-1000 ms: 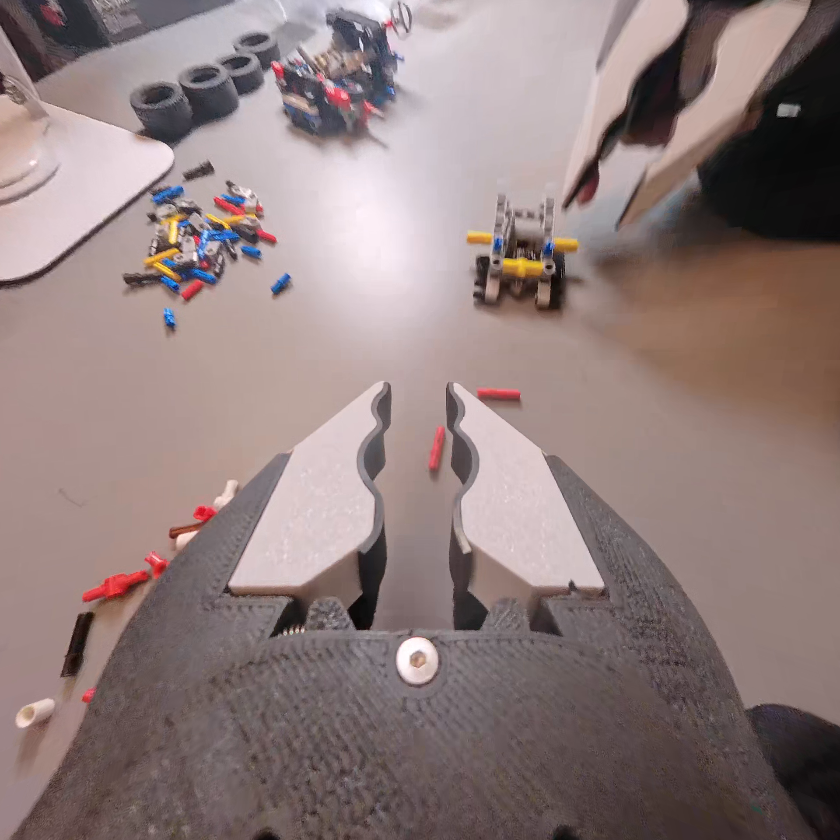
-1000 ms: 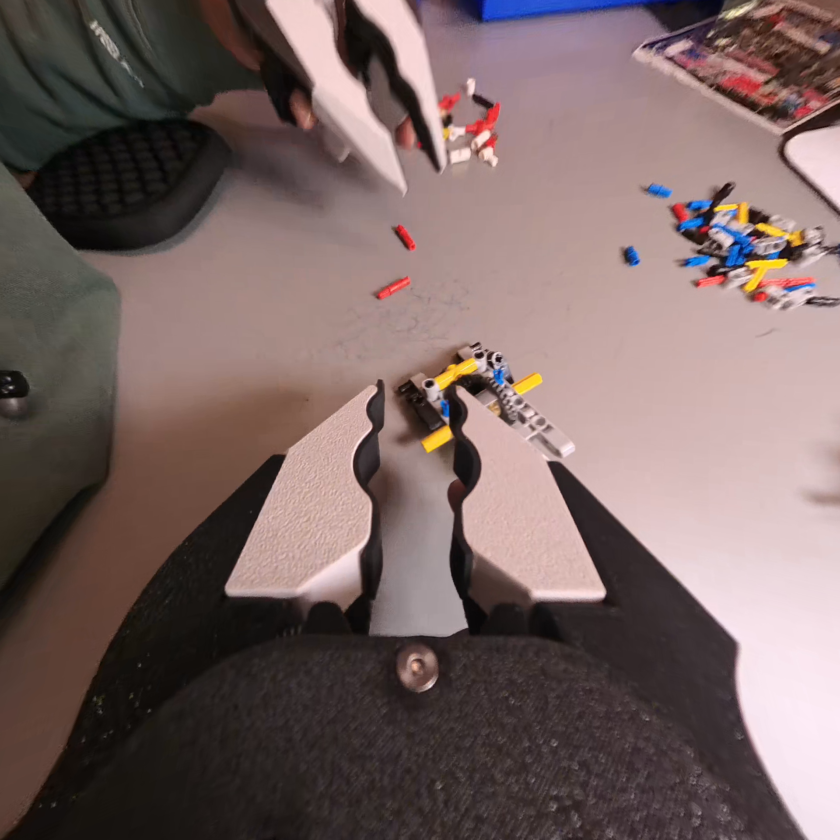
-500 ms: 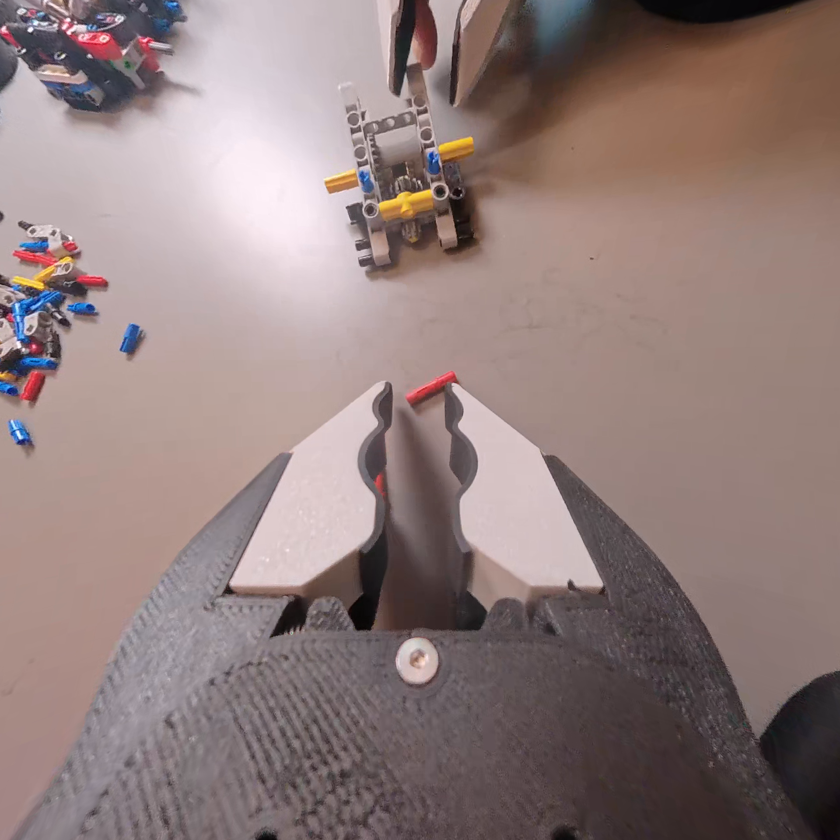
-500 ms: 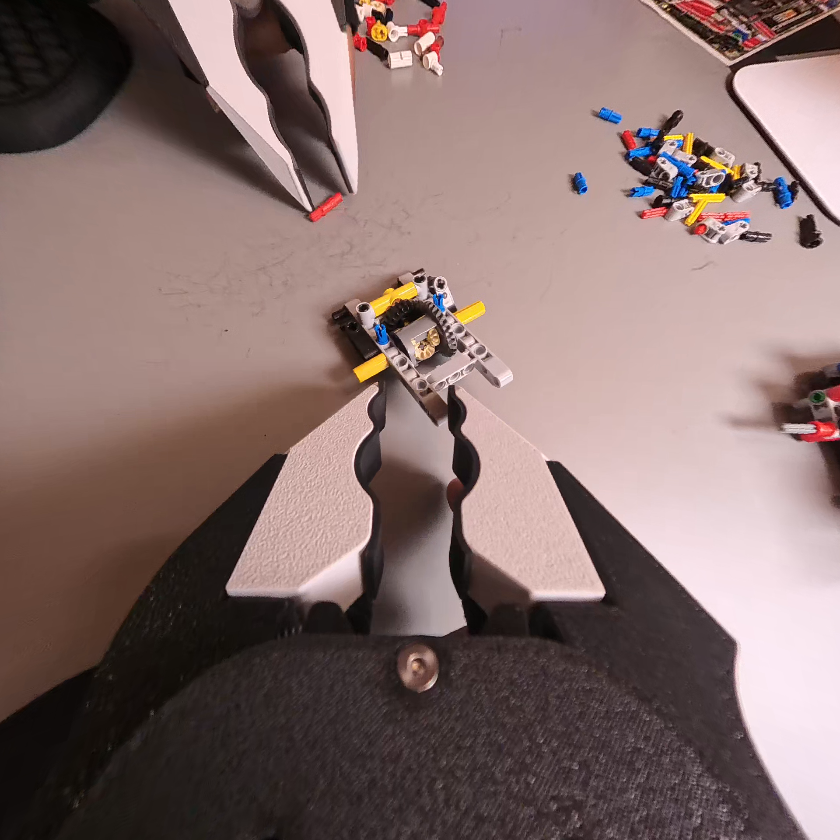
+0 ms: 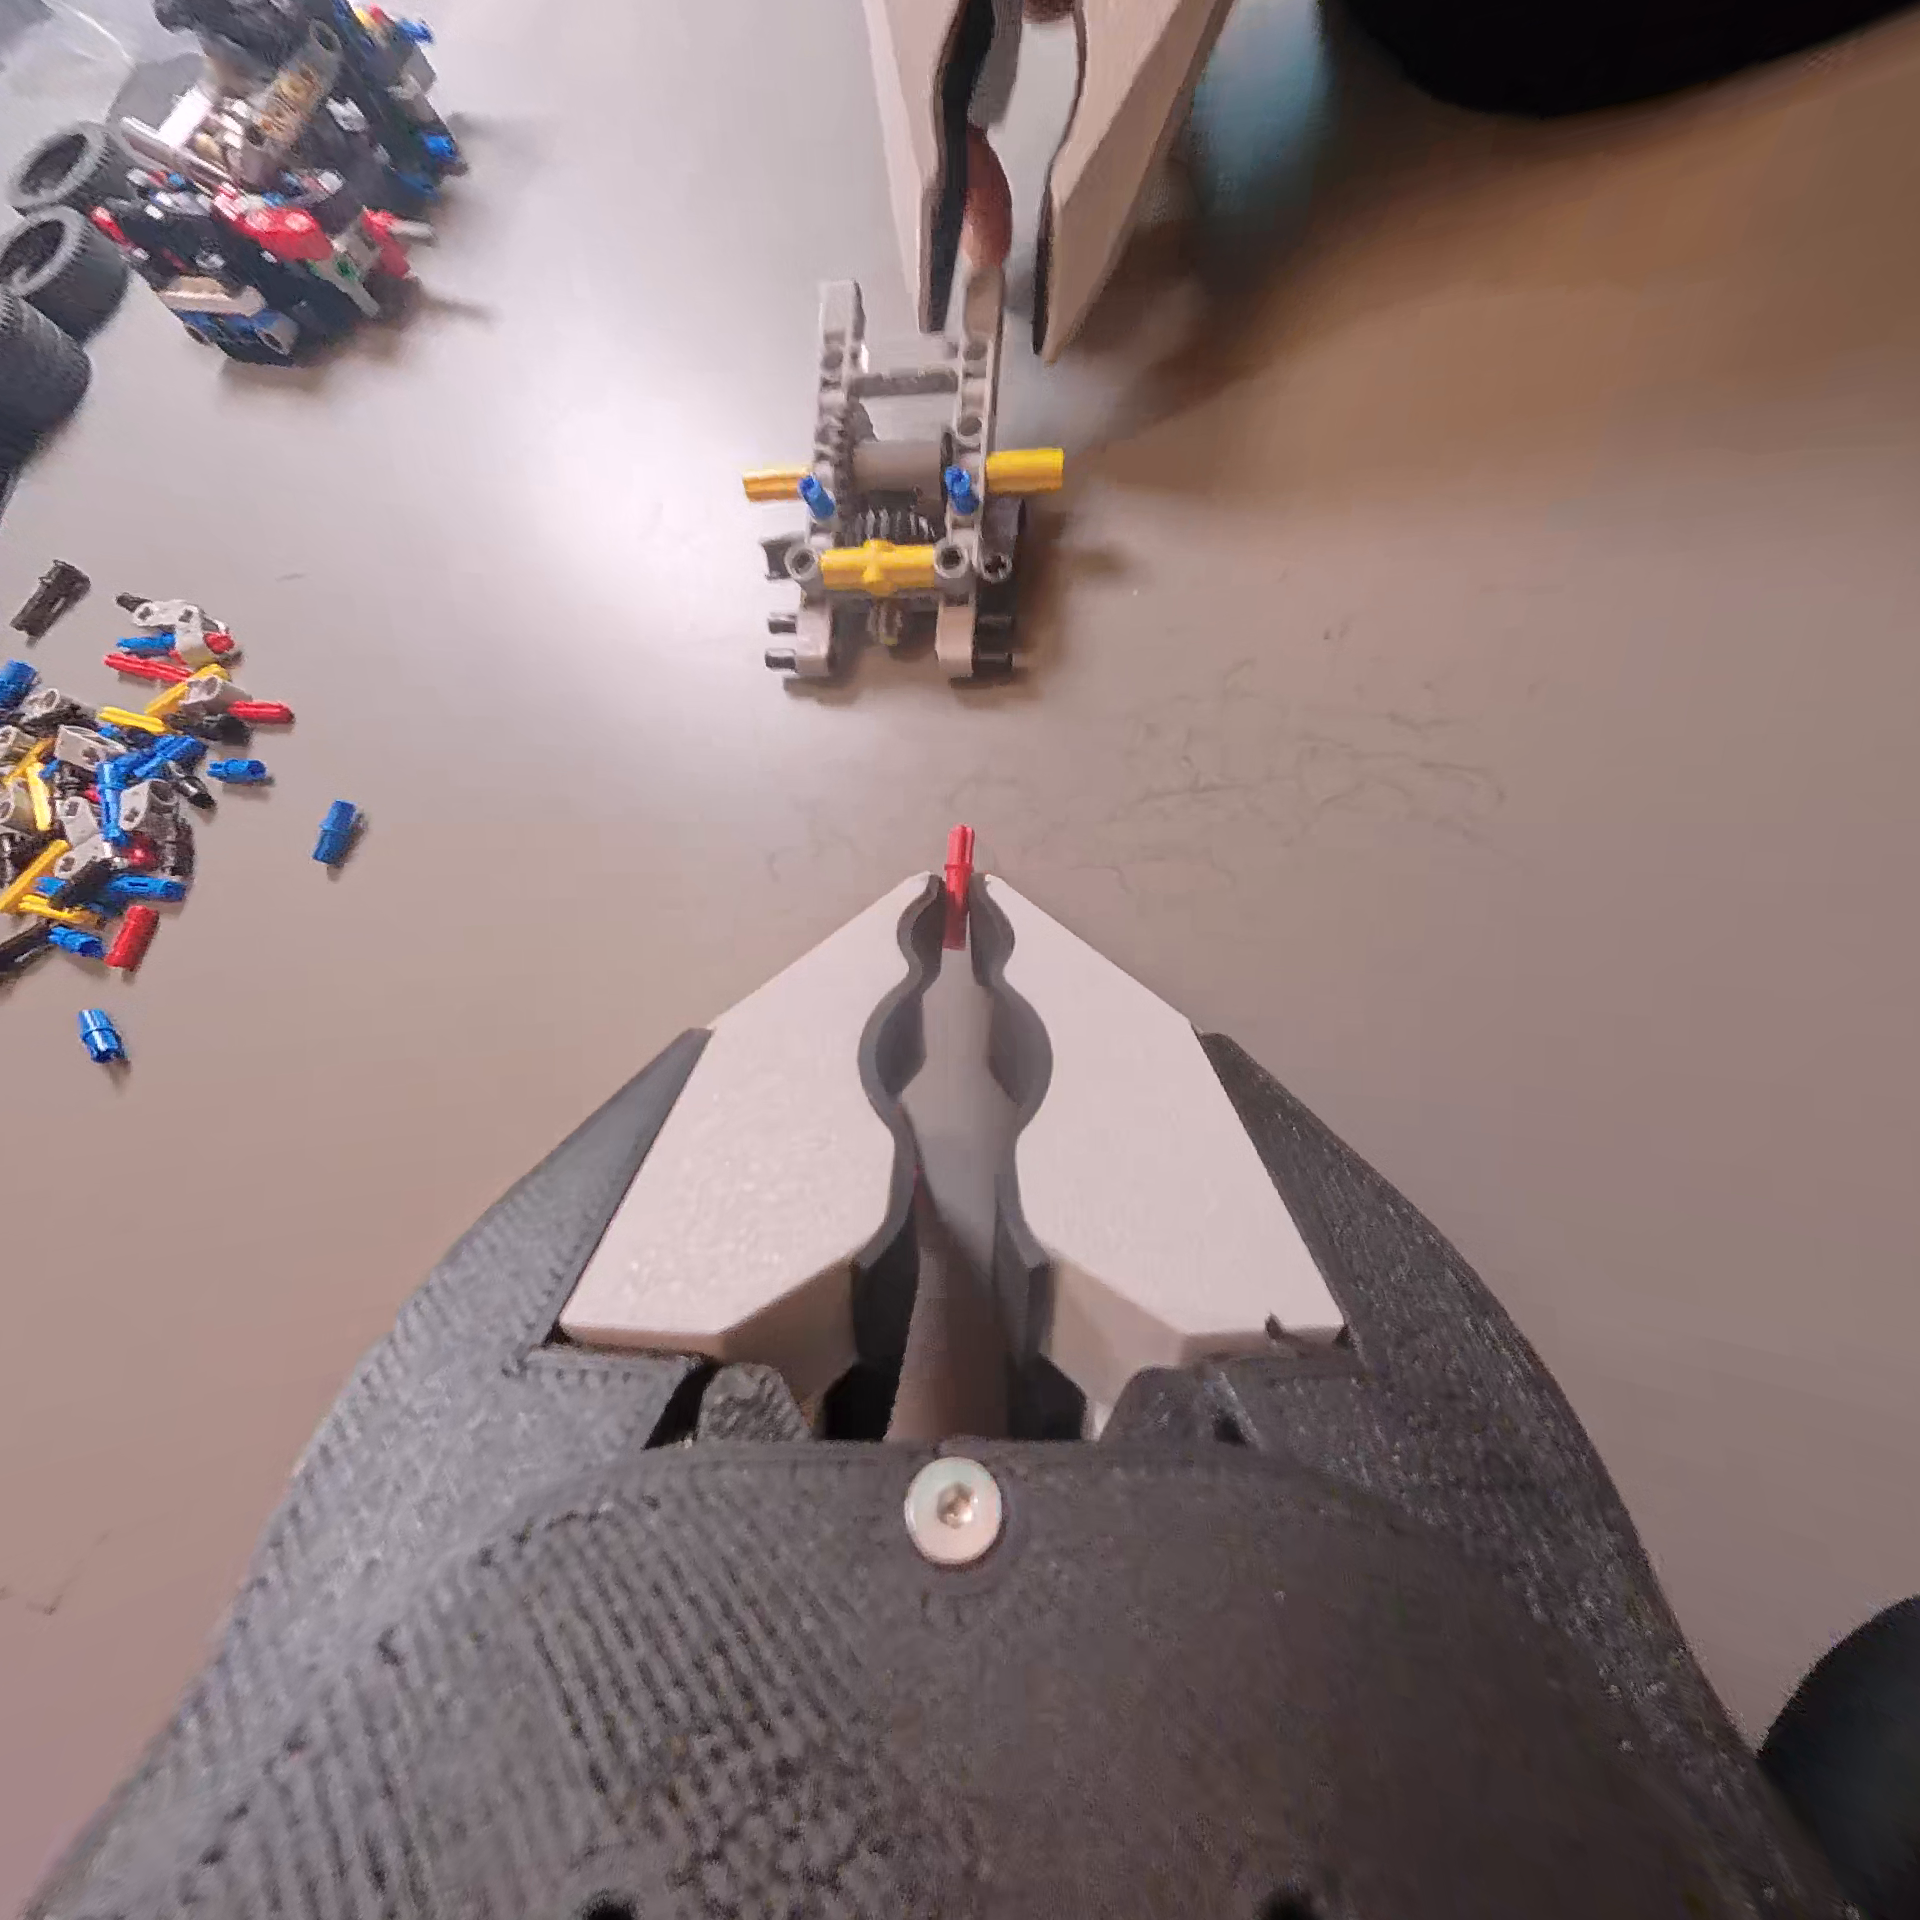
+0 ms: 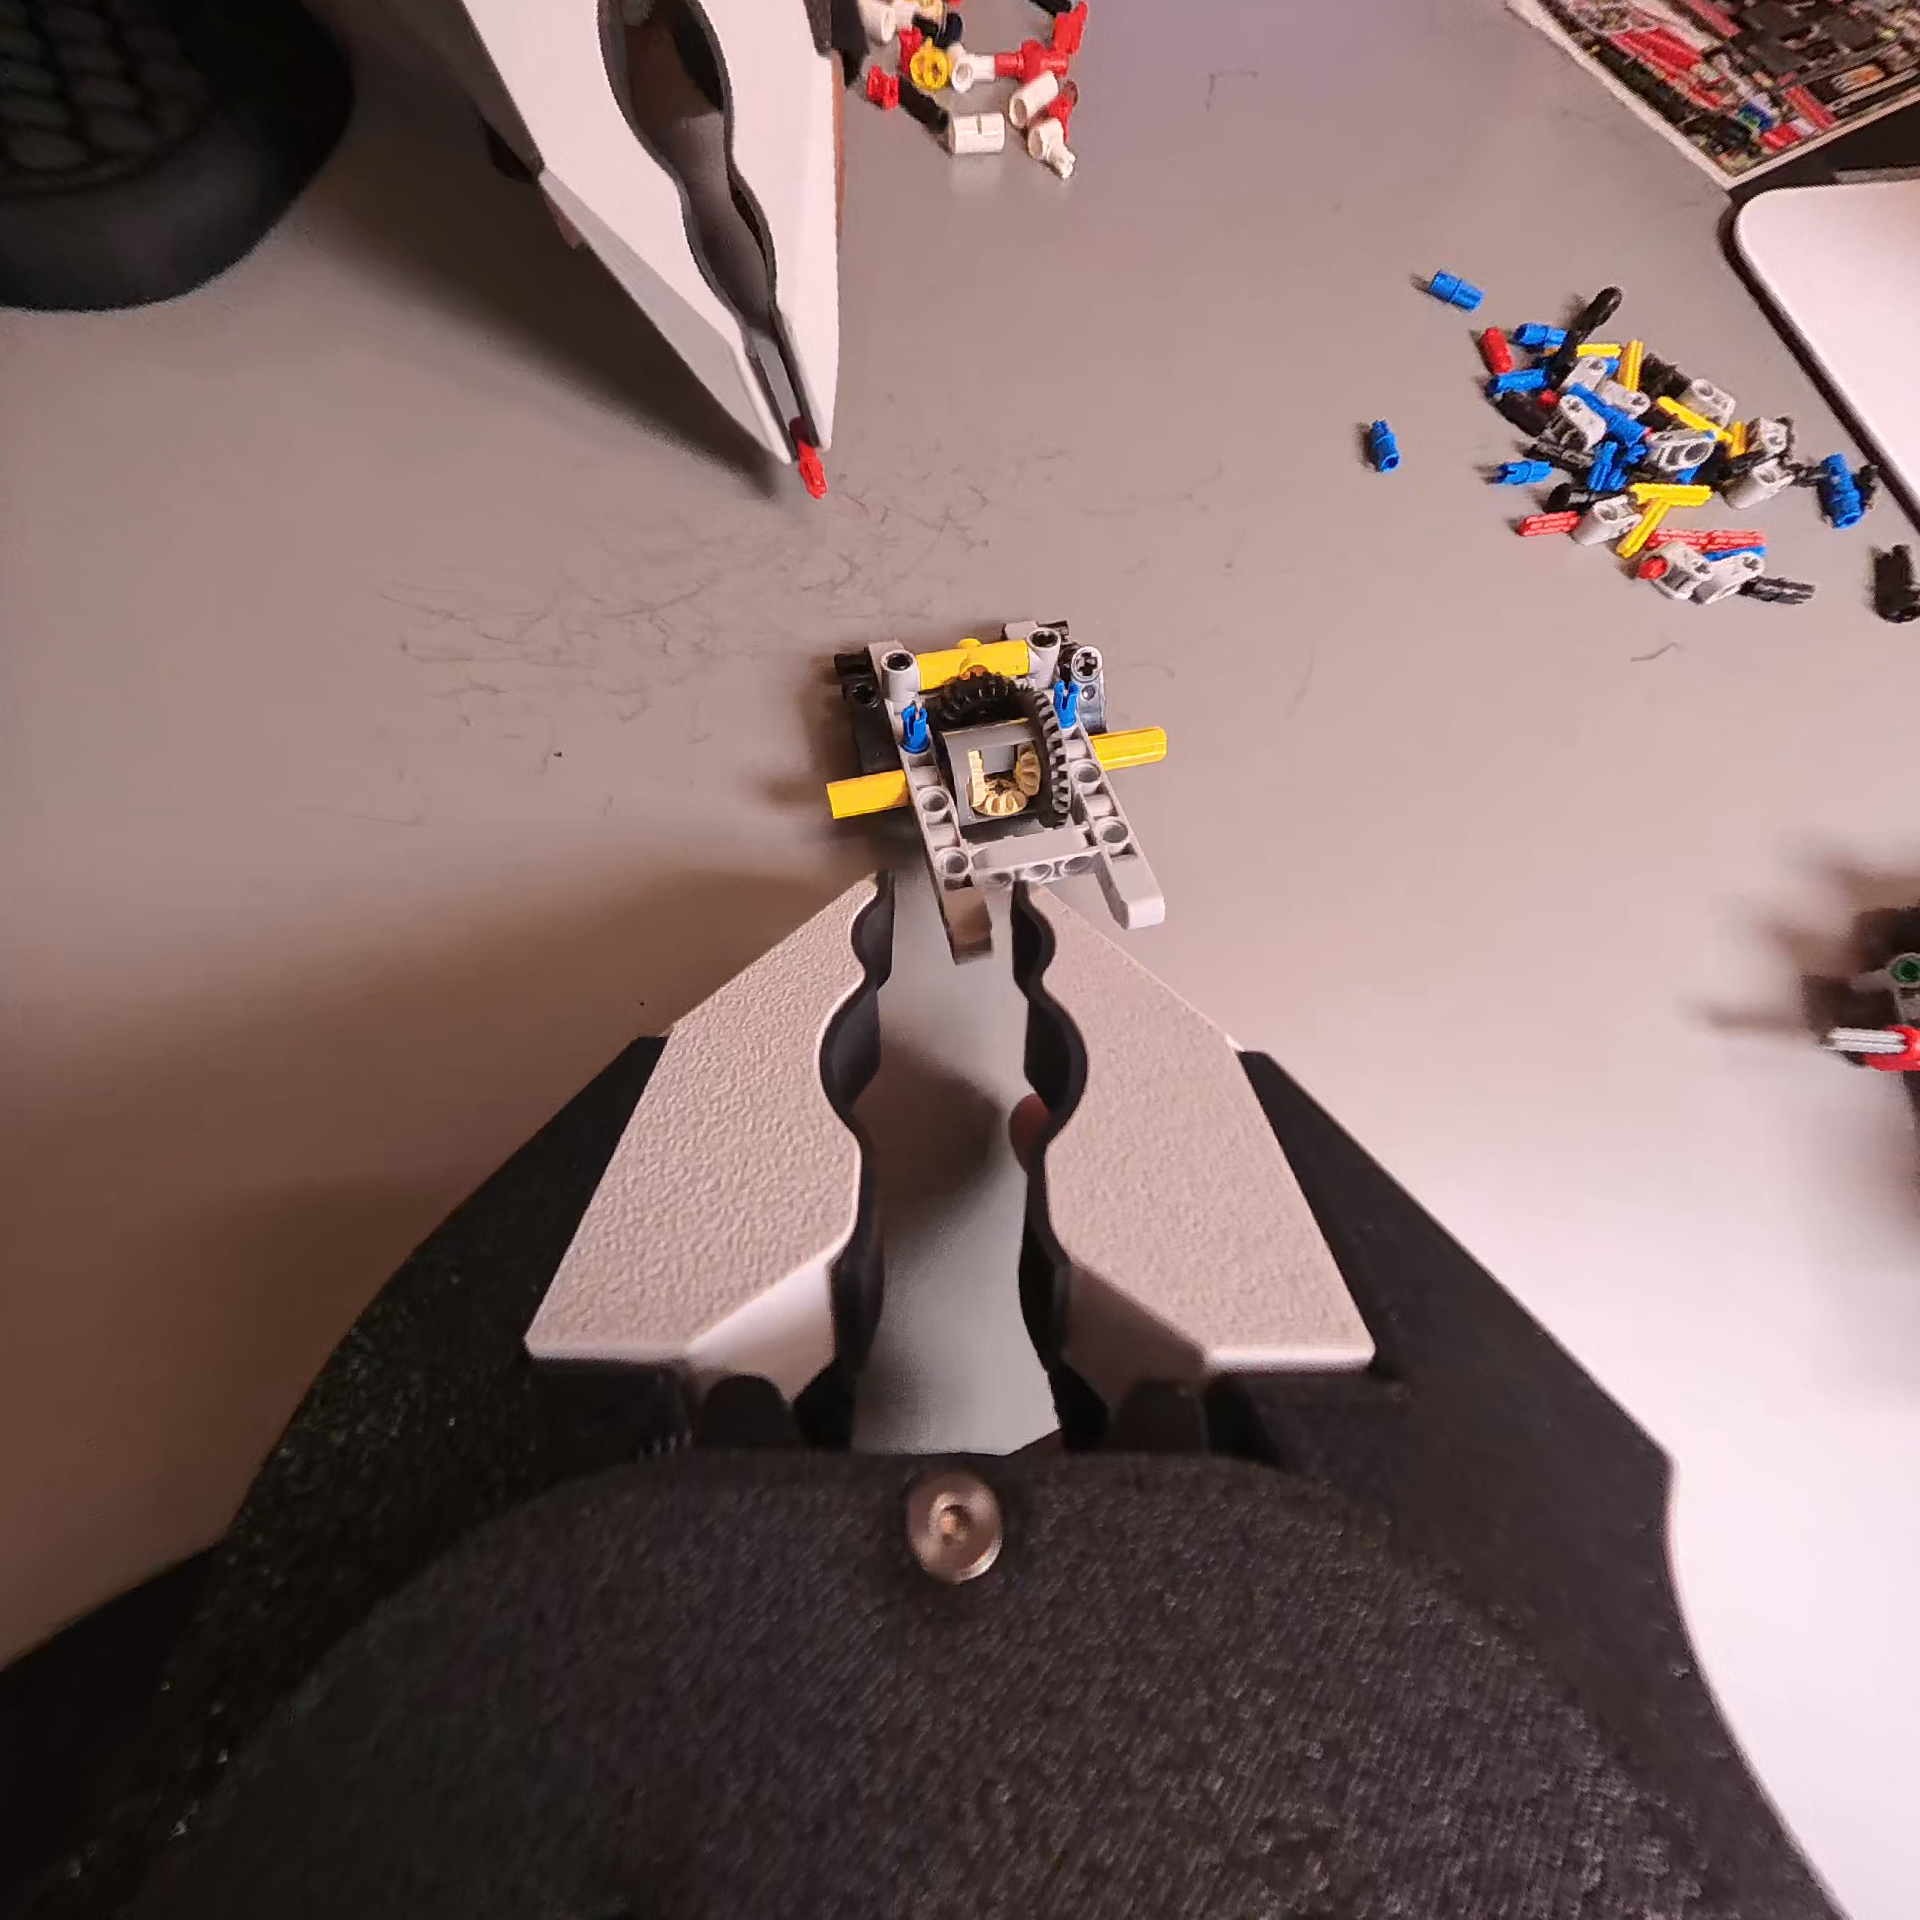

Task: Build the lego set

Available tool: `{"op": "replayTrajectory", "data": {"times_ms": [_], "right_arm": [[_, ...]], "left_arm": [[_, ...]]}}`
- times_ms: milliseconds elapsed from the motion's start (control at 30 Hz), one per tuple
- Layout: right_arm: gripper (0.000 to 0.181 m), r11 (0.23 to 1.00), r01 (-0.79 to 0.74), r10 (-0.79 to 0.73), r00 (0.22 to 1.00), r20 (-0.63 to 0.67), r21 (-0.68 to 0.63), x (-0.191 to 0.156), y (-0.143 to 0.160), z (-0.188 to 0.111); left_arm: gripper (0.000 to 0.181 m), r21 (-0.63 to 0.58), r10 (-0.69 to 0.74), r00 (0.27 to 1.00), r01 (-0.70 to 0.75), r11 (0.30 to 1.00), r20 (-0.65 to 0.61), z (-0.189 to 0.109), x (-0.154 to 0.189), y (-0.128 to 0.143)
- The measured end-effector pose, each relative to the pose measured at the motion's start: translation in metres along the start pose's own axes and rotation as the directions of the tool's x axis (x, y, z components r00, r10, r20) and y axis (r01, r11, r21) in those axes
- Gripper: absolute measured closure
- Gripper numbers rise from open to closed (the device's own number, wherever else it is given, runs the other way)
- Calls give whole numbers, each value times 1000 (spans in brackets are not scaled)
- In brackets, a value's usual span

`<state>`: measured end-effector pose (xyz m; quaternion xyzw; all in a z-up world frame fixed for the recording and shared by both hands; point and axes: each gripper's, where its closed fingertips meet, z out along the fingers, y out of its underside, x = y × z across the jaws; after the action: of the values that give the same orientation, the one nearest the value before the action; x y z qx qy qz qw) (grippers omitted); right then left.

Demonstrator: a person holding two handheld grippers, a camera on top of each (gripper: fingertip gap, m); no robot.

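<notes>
A small grey gear assembly with yellow axles lies on the grey table; it also shows in the right wrist view. My left gripper is shut on a red pin that sticks out past its tips, and it is well short of the assembly. It also shows in the right wrist view with the red pin. My right gripper is open, and one grey beam end of the assembly lies between its tips. It also shows in the left wrist view.
A pile of small blue, yellow, red and grey parts lies to the left, with a loose blue pin. A partly built vehicle and black tyres stand far left. Red and white parts and a booklet lie beyond. The left gripper's tips are roughly 12 cm from the right gripper's. Measured from the fingertips, the partly built vehicle is 20 cm or so from the right gripper and 30 cm from the left.
My left gripper has closed on the red pin, which now points forward out of its tips. My right gripper has moved up to the assembly, and a beam end now lies between its tips.
</notes>
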<state>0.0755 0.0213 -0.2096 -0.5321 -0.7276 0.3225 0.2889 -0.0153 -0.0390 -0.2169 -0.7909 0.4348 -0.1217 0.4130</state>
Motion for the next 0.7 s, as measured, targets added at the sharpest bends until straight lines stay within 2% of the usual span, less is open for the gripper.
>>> {"op": "replayTrajectory", "data": {"times_ms": [67, 133, 267, 333, 400, 500, 700], "right_arm": [[160, 999, 7, -7, 1000, -2, 49, 0, -9, -6], [160, 987, -10, 7, 1000, 16, 163, -2, -29, -17], [159, 909, -90, 65, 995, 76, 406, -7, -75, -36], [158, 862, -85, 43, 995, 94, 500, -14, -96, -41], [157, 834, -37, -10, 997, 82, 550, -23, -109, -44], [155, 821, -17, -52, 993, 103, 571, -33, -115, -51], [172, 827, -66, -18, 990, 142, 559, -32, -107, -49]], "left_arm": [[179, 109, -84, 996, 84, 991, -9, -6, -6, -15], [179, 233, -177, 982, 187, 955, -61, -14, -9, -34], [180, 450, -307, 890, 438, 778, -337, -33, -3, -91], [179, 463, -304, 800, 561, 687, -518, -39, 5, -116], [179, 432, -281, 710, 643, 632, -646, -41, 10, -134], [179, 406, -236, 667, 656, 636, -707, -38, 12, -143], [179, 418, -248, 719, 610, 673, -649, -24, 14, -133]]}}
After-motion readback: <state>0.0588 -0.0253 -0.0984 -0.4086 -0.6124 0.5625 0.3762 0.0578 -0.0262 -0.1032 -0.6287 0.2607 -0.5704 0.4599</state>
